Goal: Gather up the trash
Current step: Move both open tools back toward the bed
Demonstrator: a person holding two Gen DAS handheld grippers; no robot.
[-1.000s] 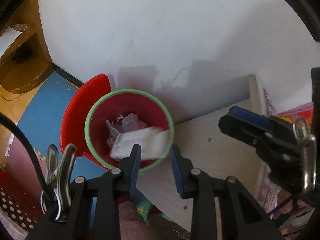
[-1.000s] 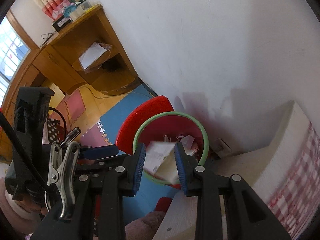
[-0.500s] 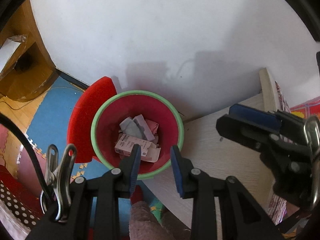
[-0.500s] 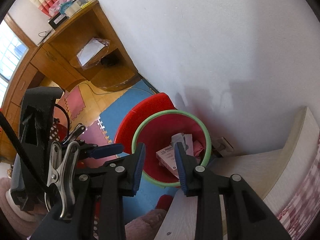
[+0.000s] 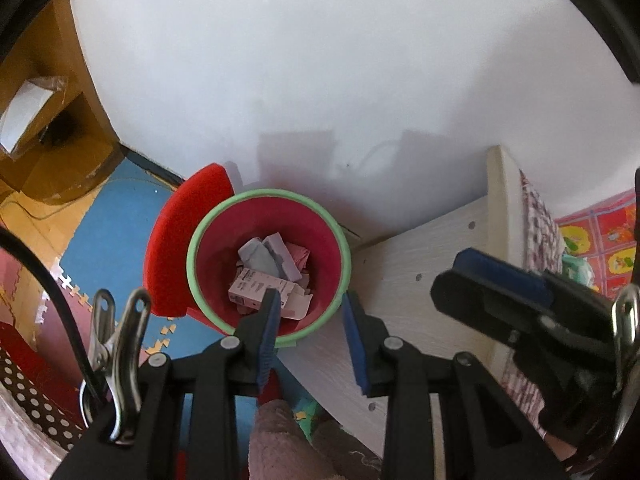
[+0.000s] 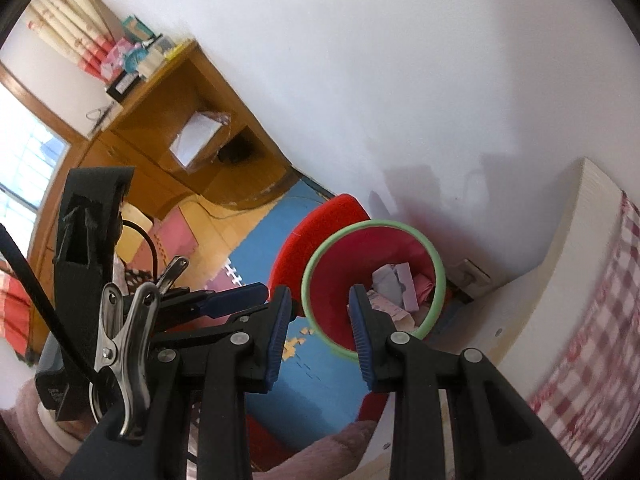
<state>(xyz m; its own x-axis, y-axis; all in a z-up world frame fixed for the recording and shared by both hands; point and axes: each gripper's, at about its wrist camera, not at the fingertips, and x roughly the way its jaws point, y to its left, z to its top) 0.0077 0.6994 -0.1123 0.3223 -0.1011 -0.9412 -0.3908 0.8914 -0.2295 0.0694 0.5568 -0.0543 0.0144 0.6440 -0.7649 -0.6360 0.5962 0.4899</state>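
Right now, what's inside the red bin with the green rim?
Inside the bin lie a printed carton, greyish crumpled papers and something pink. Whatever lies under that pile is covered.

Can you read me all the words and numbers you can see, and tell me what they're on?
No text here can be read.
Box in the bin: dark print, too small and blurred.
Black box on the desk: white label, too blurred.
Boxes on the desk: any print too small to tell.
Red cloth: only cartoon pictures show.
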